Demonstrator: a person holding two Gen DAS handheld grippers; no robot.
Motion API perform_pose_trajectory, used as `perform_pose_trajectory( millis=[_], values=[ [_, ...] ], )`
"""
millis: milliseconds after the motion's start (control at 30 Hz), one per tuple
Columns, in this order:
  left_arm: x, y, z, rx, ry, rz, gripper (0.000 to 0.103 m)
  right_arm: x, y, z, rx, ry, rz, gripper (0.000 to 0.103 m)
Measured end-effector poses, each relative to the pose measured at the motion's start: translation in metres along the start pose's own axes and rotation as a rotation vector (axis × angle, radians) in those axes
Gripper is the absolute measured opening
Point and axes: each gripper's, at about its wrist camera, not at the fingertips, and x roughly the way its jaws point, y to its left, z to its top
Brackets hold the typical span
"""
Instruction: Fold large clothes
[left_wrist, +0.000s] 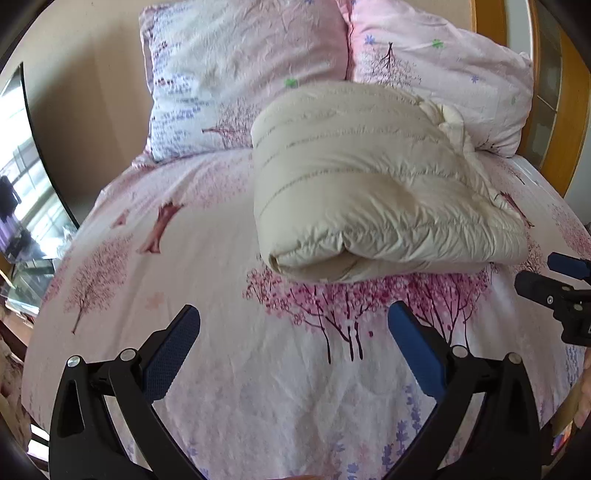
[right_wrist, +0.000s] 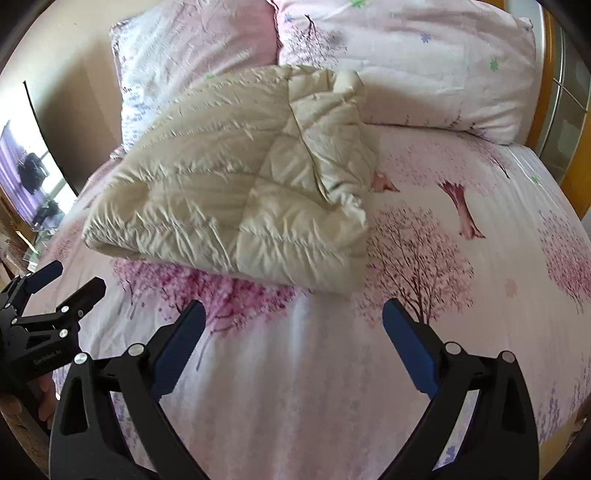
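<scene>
A cream quilted puffer jacket (left_wrist: 369, 192) lies folded into a thick bundle on the bed, in front of the pillows. The right wrist view shows the same jacket (right_wrist: 236, 199) with a folded flap on top. My left gripper (left_wrist: 293, 314) hovers over the sheet just short of the bundle's near edge, open and empty. My right gripper (right_wrist: 293, 310) stands likewise open with nothing between its blue pads, also a little short of the jacket. Each gripper shows at the edge of the other's view: the right gripper (left_wrist: 550, 273) and the left gripper (right_wrist: 70, 278).
The bed sheet (left_wrist: 229, 387) is pink with a tree print. Two matching pillows (left_wrist: 236, 74) (left_wrist: 450, 85) lean at the head. A wooden bed frame (left_wrist: 576, 147) runs along the right. A dark-framed mirror or screen (left_wrist: 26, 177) stands by the wall at left.
</scene>
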Motion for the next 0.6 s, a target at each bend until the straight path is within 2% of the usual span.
perform_pose_trajectory(
  millis=[167,600],
  values=[
    [0.005,-0.002,-0.003,0.007,0.029,0.017,0.102,0.002,0.002,-0.003,-0.013,0.033,-0.020,0.097],
    [0.012,0.000,-0.004,-0.002,0.063,0.006,0.102,0.009,0.009,-0.008,-0.044,0.075,-0.045,0.097]
  ],
)
